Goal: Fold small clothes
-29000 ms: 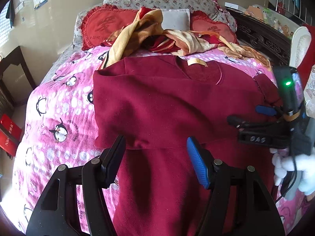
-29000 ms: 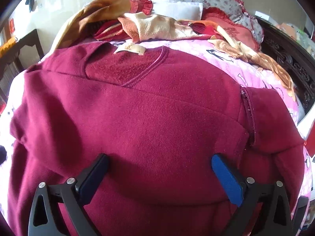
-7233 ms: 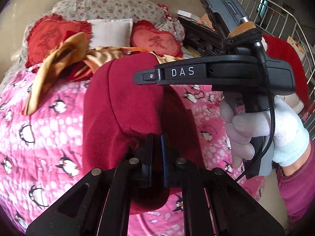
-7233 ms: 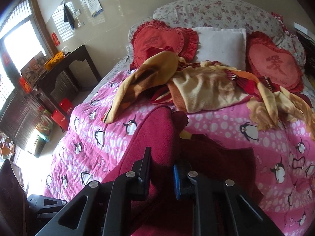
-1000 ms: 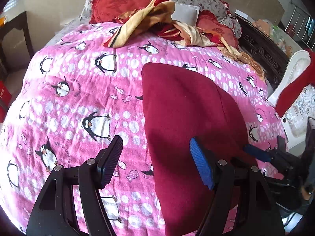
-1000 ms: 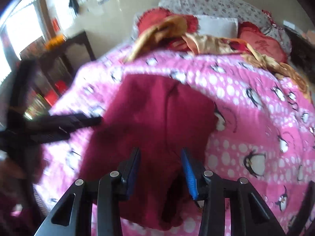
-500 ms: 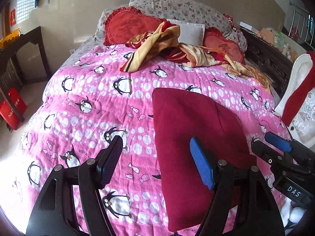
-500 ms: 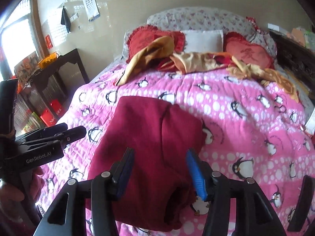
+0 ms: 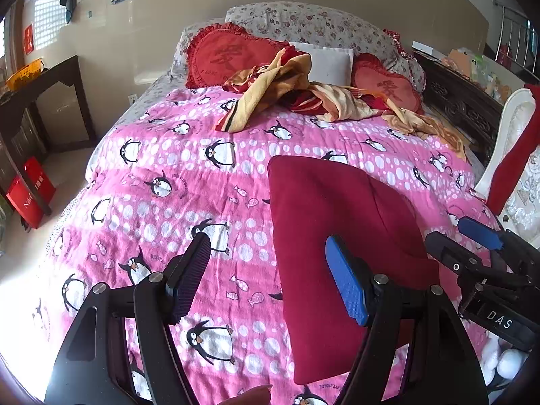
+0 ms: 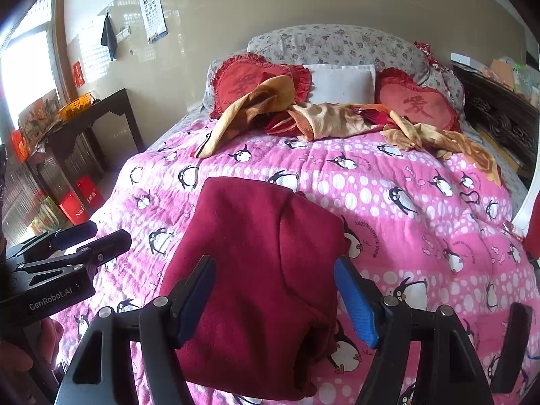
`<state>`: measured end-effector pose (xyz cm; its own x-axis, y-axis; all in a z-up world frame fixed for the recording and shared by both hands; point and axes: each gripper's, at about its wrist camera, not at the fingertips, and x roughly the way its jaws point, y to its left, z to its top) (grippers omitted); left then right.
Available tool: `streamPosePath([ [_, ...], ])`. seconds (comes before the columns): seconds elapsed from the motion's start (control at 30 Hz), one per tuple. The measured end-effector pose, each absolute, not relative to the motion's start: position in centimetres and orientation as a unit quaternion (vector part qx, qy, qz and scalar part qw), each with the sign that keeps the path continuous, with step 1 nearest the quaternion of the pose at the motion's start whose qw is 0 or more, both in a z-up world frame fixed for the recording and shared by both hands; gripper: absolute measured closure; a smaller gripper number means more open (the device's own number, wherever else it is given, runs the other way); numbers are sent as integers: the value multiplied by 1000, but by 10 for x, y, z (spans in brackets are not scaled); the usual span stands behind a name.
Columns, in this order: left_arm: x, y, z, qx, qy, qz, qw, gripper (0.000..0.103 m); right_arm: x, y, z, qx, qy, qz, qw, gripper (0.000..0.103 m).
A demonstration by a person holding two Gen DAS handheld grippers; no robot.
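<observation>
The dark red garment (image 10: 263, 270) lay folded into a compact, roughly rectangular bundle on the pink penguin-print bedspread (image 10: 422, 202), near the foot of the bed. Its top face was smooth, with one soft crease running lengthwise; at the near end the layers bulged and a loose fold opened toward the right wrist camera. In the left wrist view the same garment (image 9: 337, 222) sat to the right of centre, its edges fairly straight.

The right gripper (image 10: 275, 295) hung over the bundle's near end, its jaws opening, the cloth below and between them but not pinched. The left gripper (image 9: 270, 276) hung with jaws spread over the bedspread, just beside the garment's left edge, holding nothing.

Toward the headboard, well apart from the bundle, a rumpled yellow-and-red cloth (image 10: 320, 118) sprawled before two red heart cushions (image 10: 249, 84) and a white pillow (image 10: 341, 82). A dark side counter (image 10: 87, 125) stood left of the bed.
</observation>
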<state>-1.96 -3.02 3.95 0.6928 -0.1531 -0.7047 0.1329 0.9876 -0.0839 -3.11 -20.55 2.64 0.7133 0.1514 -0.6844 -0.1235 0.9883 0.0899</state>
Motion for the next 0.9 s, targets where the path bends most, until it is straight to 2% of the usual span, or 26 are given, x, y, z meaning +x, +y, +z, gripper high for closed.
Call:
streamPosePath([
  [0.9,-12,-36,26,-3,398,-80,914,32,-21,-209,10,27,396,65,916,31],
])
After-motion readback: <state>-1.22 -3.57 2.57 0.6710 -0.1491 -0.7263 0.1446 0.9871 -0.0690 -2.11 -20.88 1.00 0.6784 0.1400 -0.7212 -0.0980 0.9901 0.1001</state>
